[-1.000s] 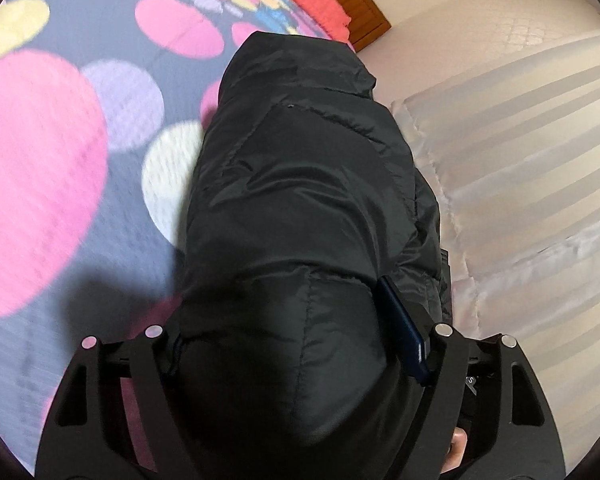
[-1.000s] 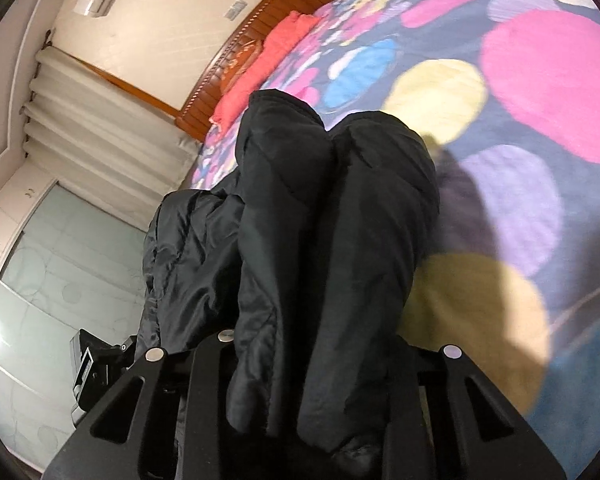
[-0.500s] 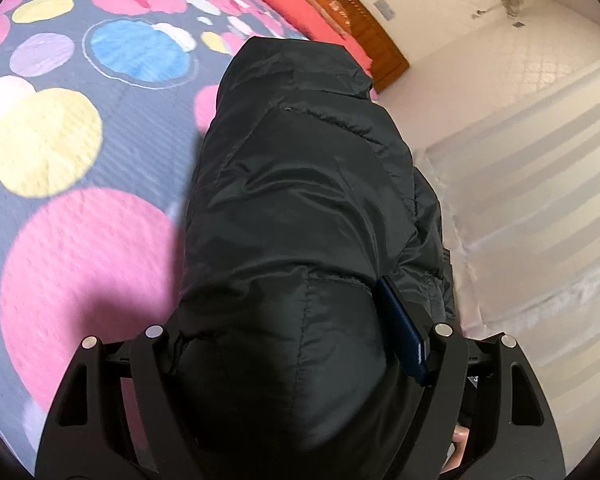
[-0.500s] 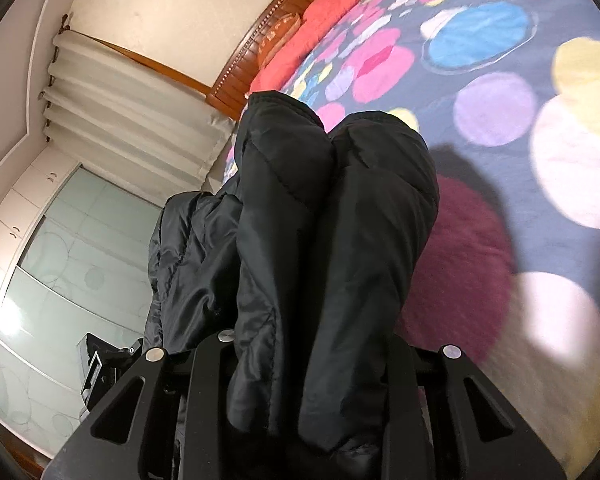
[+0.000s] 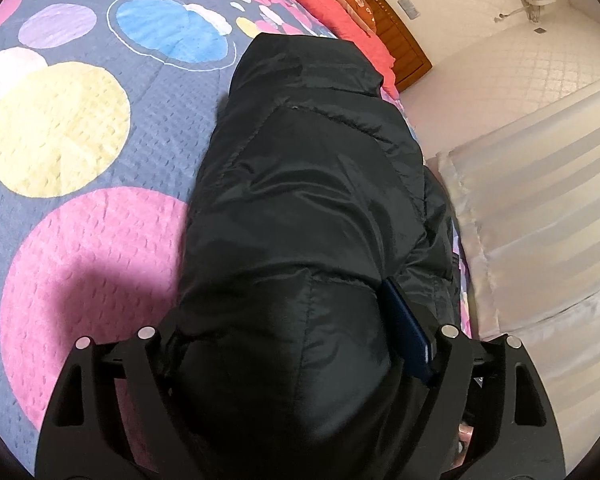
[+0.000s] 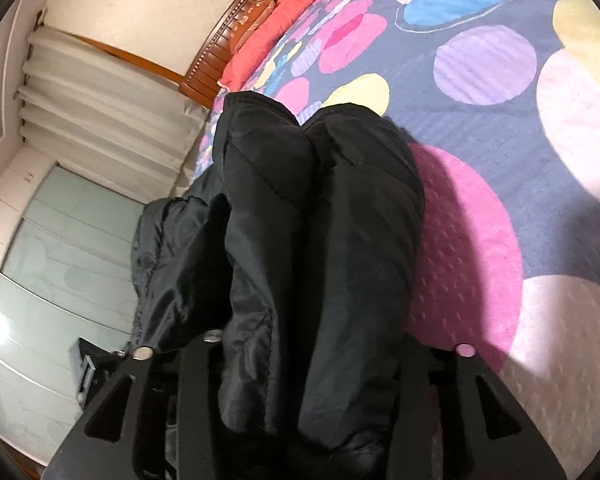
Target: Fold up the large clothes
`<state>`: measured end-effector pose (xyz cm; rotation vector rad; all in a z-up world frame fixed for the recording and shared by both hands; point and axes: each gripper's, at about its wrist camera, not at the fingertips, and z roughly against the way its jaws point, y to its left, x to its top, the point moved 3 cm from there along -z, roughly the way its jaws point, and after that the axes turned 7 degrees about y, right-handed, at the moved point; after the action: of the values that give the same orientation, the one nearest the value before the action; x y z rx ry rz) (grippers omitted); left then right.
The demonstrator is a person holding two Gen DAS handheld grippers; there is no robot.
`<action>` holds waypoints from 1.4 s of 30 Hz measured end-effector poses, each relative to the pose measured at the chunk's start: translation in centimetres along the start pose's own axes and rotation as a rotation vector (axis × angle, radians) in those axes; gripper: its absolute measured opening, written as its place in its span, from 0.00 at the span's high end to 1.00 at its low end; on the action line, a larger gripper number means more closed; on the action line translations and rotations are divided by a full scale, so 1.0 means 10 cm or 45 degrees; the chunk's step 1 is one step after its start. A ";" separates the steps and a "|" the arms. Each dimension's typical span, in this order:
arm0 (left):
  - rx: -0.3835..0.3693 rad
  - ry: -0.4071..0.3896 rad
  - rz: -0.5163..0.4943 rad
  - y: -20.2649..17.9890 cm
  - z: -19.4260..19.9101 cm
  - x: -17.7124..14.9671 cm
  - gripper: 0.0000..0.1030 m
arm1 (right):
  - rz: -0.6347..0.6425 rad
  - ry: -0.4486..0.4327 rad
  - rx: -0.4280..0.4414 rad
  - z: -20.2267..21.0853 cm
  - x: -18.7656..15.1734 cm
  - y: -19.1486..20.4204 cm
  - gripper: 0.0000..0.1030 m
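You're looking at a black quilted puffer jacket (image 5: 300, 208), shiny and bulky, bunched into thick folds (image 6: 320, 216) and draped over the bed's spotted quilt (image 5: 60, 140).

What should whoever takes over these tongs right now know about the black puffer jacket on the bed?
Left tongs: jaws opening, a thick bunch of the black puffer jacket between them.
Right tongs: jaws opening, two puffy folds of the jacket between them.
Jacket: bunched over the polka-dot bedspread, near the edge by the curtain; whether it rests on the bed is unclear.
Done: jacket gathered and brought to the bed.
Left: probably let go, spread it flat, then fold sleeves and body.
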<state>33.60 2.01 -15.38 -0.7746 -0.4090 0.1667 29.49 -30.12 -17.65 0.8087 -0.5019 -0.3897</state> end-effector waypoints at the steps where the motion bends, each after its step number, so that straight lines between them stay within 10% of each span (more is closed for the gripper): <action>1: -0.005 0.002 0.002 0.00 0.02 0.00 0.19 | 0.020 0.005 -0.026 0.00 0.02 0.02 0.52; 16: -0.165 0.037 0.055 0.27 0.35 -0.80 0.04 | 0.020 0.057 0.011 0.43 -0.59 -0.21 0.29; 23: -0.155 0.027 0.035 0.15 0.44 -0.85 0.23 | -0.025 0.108 0.067 0.46 -0.63 -0.17 0.65; 42: -0.109 0.020 0.016 0.22 0.48 -0.96 0.18 | -0.067 0.085 0.132 0.42 -0.71 -0.35 0.60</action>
<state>22.82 3.88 -16.73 -0.8623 -0.3980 0.1557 20.81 -31.17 -19.85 0.9336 -0.4419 -0.3866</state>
